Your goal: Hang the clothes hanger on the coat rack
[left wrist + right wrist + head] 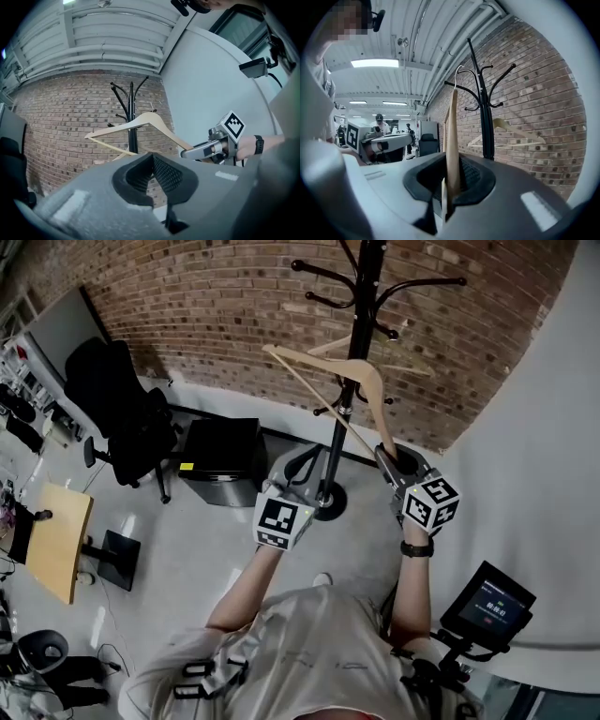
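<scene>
A pale wooden clothes hanger (pixel 319 359) is held up in the air by one end, with my right gripper (pixel 386 454) shut on that end. In the right gripper view the hanger (pixel 453 140) stands upright between the jaws, its metal hook near a prong of the black coat rack (pixel 485 117). The coat rack (pixel 361 324) stands just behind the hanger, against the brick wall. A second pale hanger (pixel 412 368) hangs on it. My left gripper (pixel 286 474) is to the left of the rack's base, shut and holding nothing. In the left gripper view the hanger (pixel 150 117) crosses in front of the rack (pixel 131 122).
A black office chair (pixel 122 418) and a black cabinet (pixel 220 460) stand on the floor to the left. A wooden table (pixel 61 540) is further left. A curved white wall (pixel 525 427) rises on the right, with a small screen (pixel 487 601) below it.
</scene>
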A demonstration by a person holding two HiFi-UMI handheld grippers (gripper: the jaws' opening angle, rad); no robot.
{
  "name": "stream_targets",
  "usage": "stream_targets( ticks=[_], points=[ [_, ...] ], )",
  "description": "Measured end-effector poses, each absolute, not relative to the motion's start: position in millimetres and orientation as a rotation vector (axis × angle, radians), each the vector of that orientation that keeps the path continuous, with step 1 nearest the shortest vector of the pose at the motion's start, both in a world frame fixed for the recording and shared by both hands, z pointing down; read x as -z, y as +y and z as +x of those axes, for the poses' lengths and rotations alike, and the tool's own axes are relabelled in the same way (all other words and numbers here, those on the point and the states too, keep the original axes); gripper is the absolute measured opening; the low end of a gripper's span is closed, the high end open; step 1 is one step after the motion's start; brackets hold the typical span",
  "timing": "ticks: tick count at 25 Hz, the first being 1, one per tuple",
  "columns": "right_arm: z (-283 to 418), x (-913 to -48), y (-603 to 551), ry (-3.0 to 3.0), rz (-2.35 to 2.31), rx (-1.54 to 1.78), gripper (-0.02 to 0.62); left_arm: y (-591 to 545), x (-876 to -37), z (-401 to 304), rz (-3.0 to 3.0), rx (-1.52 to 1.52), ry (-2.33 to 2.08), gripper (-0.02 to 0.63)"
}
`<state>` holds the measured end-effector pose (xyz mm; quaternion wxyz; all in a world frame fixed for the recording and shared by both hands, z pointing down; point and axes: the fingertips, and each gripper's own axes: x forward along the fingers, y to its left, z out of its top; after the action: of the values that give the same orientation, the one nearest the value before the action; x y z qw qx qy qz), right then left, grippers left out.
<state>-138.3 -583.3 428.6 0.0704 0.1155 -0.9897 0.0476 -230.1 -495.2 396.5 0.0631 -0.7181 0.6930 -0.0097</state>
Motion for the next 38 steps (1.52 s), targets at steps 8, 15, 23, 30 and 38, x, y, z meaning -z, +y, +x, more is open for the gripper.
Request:
stream_targets(
  ticks=[8,15,23,30,38],
  points=[
    [-162,-427,-642,-2.966,0.201,-0.249,0.052,-530,-393,-252,-2.111,0.025,2.127,0.002],
    [-172,-447,-646,-2.955,0.167,-0.413,0.055,-535,-400,-255,-2.158,0.039,2.151,0.002],
    [-173,-453,-649,-2.996,0.141,-0.62,0.064,-539,-407,-252,-2.193,0.021,2.137,0.002],
    [-168,-438,-649,-3.086,0.083,-0.691,0.061,-540,-413,-253,-2.211,0.039,2.148,0.002],
    [-167,-462,-662,-3.064,0.133,-0.825,0.072,-538,-418,-245,-2.239,0.044,2.138,0.002]
  ],
)
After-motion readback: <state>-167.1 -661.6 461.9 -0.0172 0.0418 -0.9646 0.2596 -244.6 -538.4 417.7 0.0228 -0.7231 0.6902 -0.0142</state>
